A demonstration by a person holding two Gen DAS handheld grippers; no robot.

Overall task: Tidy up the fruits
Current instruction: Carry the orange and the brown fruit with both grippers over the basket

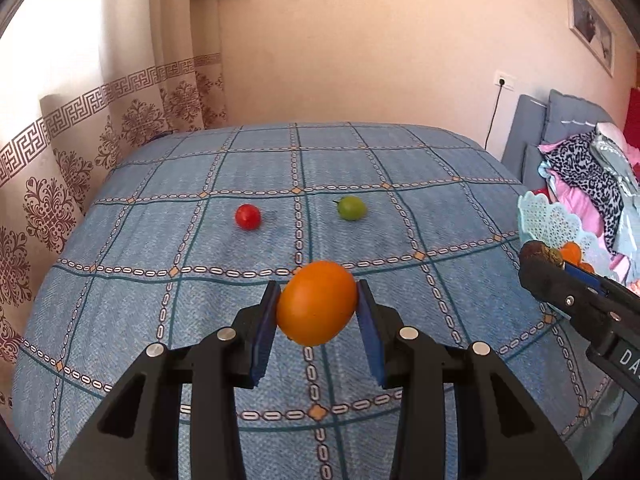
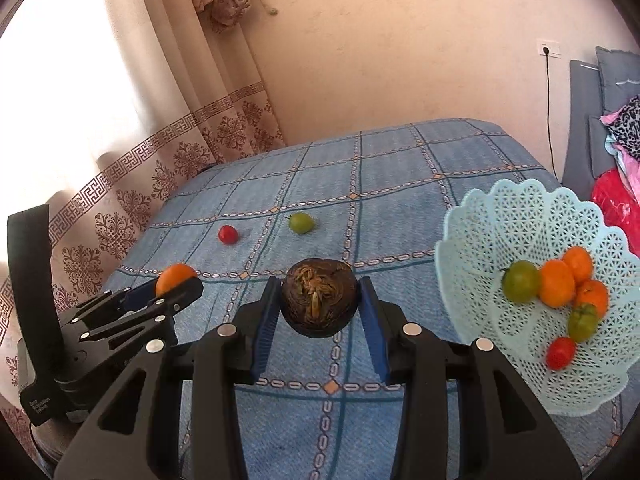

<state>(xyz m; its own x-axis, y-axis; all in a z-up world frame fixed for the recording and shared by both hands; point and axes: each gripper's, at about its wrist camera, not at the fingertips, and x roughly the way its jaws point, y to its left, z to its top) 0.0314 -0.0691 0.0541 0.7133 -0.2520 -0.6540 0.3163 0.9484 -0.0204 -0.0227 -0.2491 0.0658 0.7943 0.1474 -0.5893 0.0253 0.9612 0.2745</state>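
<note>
Two tomatoes sit on the table point(image 2: 400, 184) toward the far side, well apart: one point(image 2: 228, 234) left, the other point(image 2: 301, 223) right. Basket point(image 2: 492, 216) at the table's right edge, six fruits point(image 2: 556, 283) clustered inside. Left gripper point(image 1: 317, 304) grips a fruit point(image 1: 317, 303), above the table's near-left. Right gripper point(image 2: 319, 304) grips a bulb point(image 2: 319, 303), between left gripper and basket. Curtain point(image 2: 168, 152) behind left; bedding point(image 1: 584, 176) behind right.

Patterned curtain point(image 1: 60, 168) at left; wall socket point(image 1: 505, 80); framed pic point(image 1: 591, 24); clothes pile point(image 1: 592, 176) at right.
</note>
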